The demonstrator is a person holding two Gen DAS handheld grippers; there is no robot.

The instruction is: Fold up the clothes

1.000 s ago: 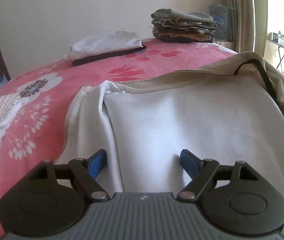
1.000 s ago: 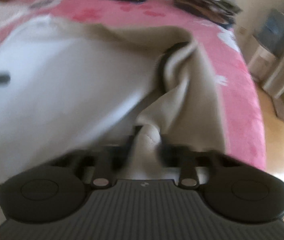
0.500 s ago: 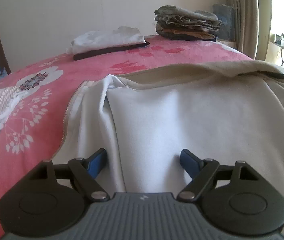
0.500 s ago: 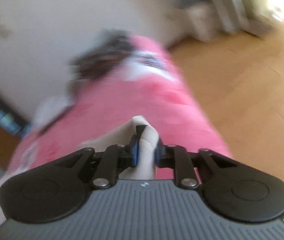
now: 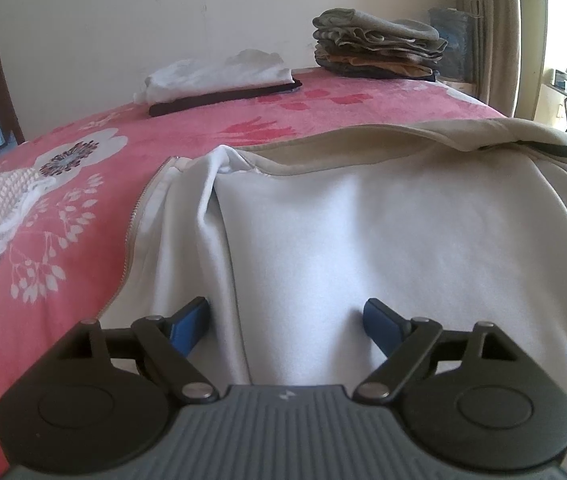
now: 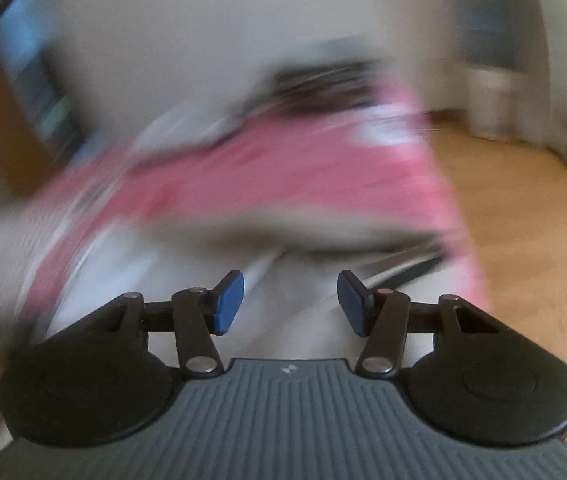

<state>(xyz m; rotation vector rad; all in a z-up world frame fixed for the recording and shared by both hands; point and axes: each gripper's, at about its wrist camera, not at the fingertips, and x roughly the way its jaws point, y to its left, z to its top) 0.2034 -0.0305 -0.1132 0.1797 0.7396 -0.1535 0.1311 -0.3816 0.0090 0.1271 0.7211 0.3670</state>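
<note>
A fold of the zip-up jacket [image 5: 383,232] is being laid on the bed [image 5: 83,200]. The left gripper [image 5: 285,318] is held wide over it; the right gripper [image 6: 290,300], nothing between its jaws, is opening. Smoothing is needed next.

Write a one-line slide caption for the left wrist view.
Open left gripper rests over a cream zip jacket spread on the pink floral bed, folded stacks behind.
</note>
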